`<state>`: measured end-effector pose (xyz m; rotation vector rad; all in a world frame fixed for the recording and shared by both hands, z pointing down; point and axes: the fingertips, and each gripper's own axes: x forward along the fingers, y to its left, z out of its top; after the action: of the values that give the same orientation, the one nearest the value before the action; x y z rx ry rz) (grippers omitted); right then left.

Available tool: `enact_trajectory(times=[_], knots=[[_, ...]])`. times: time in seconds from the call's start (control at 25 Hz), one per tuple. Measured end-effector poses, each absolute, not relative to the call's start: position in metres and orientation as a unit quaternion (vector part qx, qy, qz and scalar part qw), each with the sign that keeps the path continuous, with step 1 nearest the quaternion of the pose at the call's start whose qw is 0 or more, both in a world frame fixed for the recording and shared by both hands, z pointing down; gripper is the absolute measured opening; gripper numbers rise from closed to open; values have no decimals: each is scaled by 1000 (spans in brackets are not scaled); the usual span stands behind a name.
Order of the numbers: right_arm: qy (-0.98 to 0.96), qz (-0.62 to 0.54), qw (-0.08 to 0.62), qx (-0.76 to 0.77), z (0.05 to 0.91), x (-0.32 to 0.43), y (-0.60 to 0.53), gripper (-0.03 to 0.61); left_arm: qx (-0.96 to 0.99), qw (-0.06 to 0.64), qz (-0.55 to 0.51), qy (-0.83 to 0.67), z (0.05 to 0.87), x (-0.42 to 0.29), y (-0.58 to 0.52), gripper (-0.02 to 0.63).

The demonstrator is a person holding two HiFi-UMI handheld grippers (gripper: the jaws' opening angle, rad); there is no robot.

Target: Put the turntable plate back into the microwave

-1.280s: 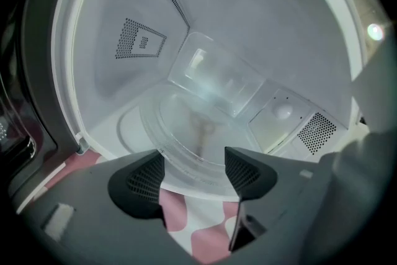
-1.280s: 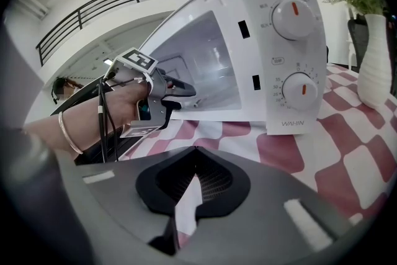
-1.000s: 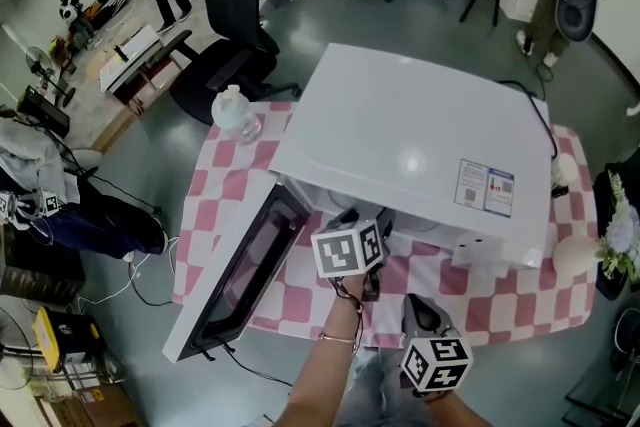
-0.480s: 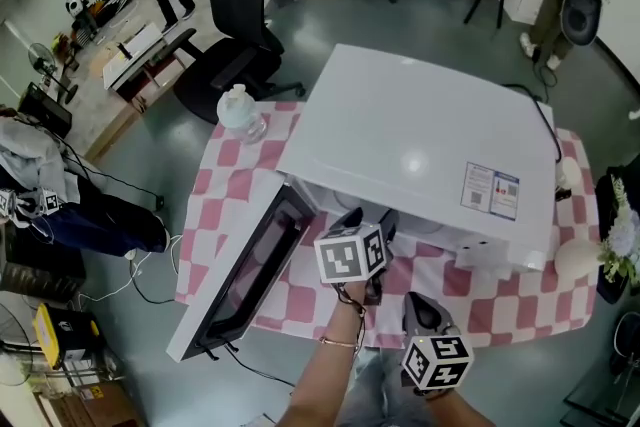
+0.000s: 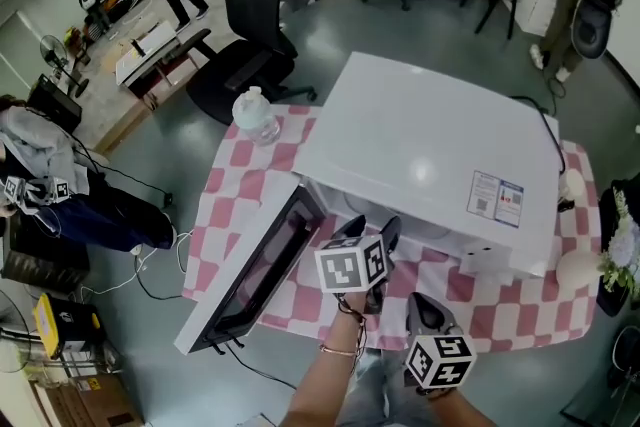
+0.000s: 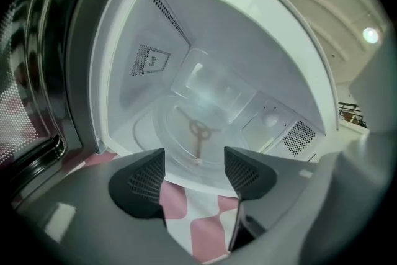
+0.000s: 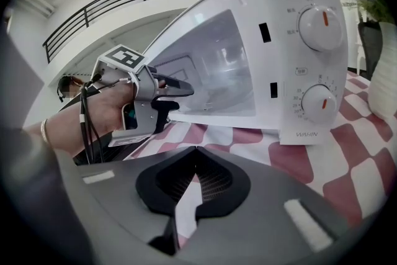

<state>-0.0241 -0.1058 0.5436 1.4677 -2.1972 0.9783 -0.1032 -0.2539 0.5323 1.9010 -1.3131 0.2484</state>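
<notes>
The white microwave (image 5: 430, 150) stands on the checked table with its door (image 5: 262, 277) swung open to the left. In the left gripper view the clear glass turntable plate (image 6: 200, 131) lies flat on the cavity floor, with the roller hub showing through it. My left gripper (image 6: 194, 166) hangs just outside the opening, open, with nothing between its fingers; the head view shows it (image 5: 370, 233) at the cavity mouth. My right gripper (image 7: 193, 157) is shut and empty, low over the tablecloth in front of the control panel (image 7: 313, 53). From there I see the left gripper (image 7: 181, 90) reaching toward the cavity.
A clear water bottle (image 5: 256, 118) stands at the table's far left corner. A white vase with flowers (image 5: 578, 265) sits at the right edge. The pink checked cloth (image 5: 230, 180) covers the table. A black office chair (image 5: 250, 25) stands behind, and people are in the background.
The left gripper has risen slightly in front of the microwave opening. The right gripper has stayed put. The head view has shifted a little.
</notes>
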Motion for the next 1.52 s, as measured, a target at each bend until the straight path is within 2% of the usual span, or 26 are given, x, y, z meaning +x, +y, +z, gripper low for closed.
enact_trajectory(times=[0.56,0.88,1.0,1.16,1.52], knots=[[-792,312,160,499,509,-21,-109,9,762,374,82,-523,481,-115,-198,260],[-810,281,139,496,468,-24,-117,9,765,310,79,-560,438,-130,-169,130],[-820,263,130,492,450,-29,-124,9,762,294,72,-573,427,-134,-165,104],[-831,243,118,487,429,-35,-128,10,755,267,73,-595,417,-141,-158,2],[-828,221,92,506,403,-15,-135,9,778,238,77,-576,406,-137,-153,-3]])
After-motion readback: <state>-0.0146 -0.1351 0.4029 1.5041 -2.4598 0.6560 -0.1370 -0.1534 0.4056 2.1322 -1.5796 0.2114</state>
